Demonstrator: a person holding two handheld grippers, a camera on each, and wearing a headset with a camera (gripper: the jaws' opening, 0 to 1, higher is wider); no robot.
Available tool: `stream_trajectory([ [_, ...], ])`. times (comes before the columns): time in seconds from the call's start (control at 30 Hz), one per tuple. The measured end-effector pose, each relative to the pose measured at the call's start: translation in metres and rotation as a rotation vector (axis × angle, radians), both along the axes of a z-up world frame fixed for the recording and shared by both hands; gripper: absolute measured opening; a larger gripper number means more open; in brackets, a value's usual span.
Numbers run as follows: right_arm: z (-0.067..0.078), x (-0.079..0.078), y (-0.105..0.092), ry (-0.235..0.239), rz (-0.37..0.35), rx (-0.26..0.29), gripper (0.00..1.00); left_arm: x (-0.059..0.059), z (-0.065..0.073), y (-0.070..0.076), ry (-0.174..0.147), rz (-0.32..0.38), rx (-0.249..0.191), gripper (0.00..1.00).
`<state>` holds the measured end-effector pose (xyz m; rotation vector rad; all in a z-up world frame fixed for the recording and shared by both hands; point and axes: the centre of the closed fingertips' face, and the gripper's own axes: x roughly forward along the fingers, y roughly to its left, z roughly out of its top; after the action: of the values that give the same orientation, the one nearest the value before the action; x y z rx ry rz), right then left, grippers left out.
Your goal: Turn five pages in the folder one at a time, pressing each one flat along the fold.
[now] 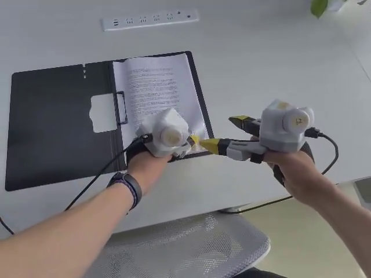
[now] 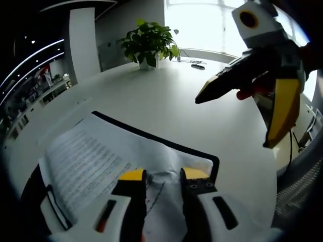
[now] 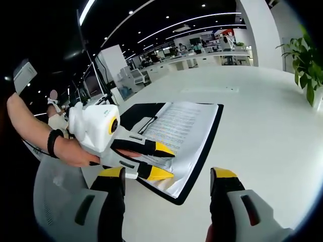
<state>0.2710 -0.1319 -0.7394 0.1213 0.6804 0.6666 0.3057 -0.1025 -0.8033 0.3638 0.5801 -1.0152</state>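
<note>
The folder (image 1: 58,133) lies open on the worktop (image 1: 261,69), the left tool (image 2: 164,175) narrowly spread over the right-hand page's (image 1: 153,87) near corner and the right tool (image 3: 168,173) wide apart alongside, so this turn looks barely begun; earlier turns can't be judged.

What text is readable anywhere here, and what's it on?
No text here reads clearly.
Printed lines on the top page in the folder: too small and blurred to read.
Small white marks on the folder's left cover: too small to read.
Power strip: no label that can be read.
</note>
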Motion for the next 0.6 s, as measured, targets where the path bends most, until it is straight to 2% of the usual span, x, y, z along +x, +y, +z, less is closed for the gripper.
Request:
stream_trajectory([
  [0.17, -0.002, 0.003, 0.002, 0.003, 0.003, 0.005, 0.67, 0.000, -0.001, -0.001, -0.007, 0.005, -0.004, 0.16],
  [0.23, -0.004, 0.007, 0.003, 0.005, 0.002, 0.011, 0.67, -0.001, -0.002, -0.001, 0.000, 0.005, -0.008, 0.15],
  [0.37, -0.012, 0.017, 0.009, 0.022, -0.005, 0.043, 0.65, 0.000, -0.002, 0.000, 0.008, 0.001, -0.014, 0.15],
  [0.53, -0.023, 0.033, 0.022, 0.063, -0.004, 0.119, 0.60, 0.000, -0.003, 0.000, 0.020, 0.007, -0.026, 0.15],
  [0.6, -0.028, 0.037, 0.026, 0.076, 0.003, 0.120, 0.59, 0.000, -0.003, 0.000, 0.021, 0.007, -0.027, 0.15],
])
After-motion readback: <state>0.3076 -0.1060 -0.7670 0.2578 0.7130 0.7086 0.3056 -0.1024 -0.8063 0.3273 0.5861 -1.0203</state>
